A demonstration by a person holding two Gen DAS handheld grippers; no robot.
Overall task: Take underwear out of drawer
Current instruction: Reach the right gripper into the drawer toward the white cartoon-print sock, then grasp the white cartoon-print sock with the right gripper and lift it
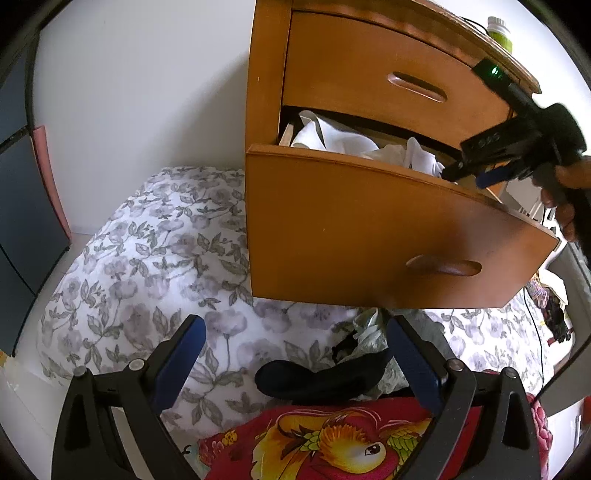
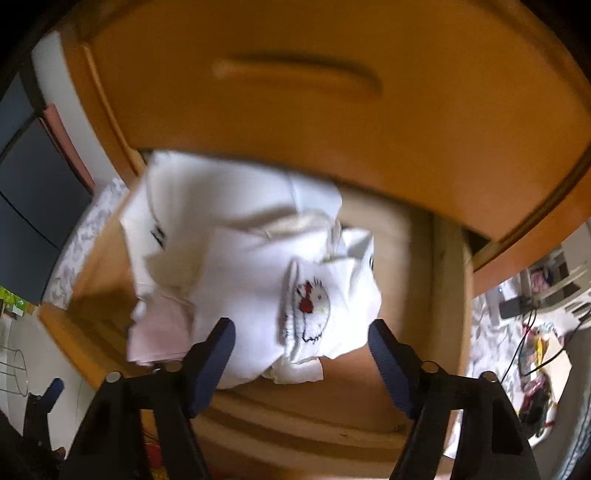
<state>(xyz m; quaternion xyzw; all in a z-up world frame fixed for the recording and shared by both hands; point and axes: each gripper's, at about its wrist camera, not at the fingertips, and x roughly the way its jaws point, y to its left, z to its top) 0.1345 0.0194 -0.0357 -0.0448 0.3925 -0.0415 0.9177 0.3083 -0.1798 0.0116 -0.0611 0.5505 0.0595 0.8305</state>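
Observation:
The lower drawer (image 1: pixel 369 229) of a wooden nightstand stands pulled out, with white underwear (image 1: pixel 332 138) heaped inside. In the right wrist view the white pile (image 2: pixel 240 266) fills the drawer, and one piece bears a red and black cartoon print (image 2: pixel 308 306). My right gripper (image 2: pixel 301 332) hovers open just above that printed piece, nothing between its fingers. From the left wrist view the right gripper (image 1: pixel 458 171) reaches over the drawer's right rim. My left gripper (image 1: pixel 295 328) is open below the drawer front, over the bed, holding nothing.
A closed upper drawer (image 1: pixel 388 74) sits above the open one. A floral bedspread (image 1: pixel 147 258) lies below, with a black garment (image 1: pixel 317 380) and a red patterned cloth (image 1: pixel 332 443) on it. A green bottle (image 1: pixel 498 29) stands on the nightstand. Cables and clutter (image 2: pixel 535 350) lie at right.

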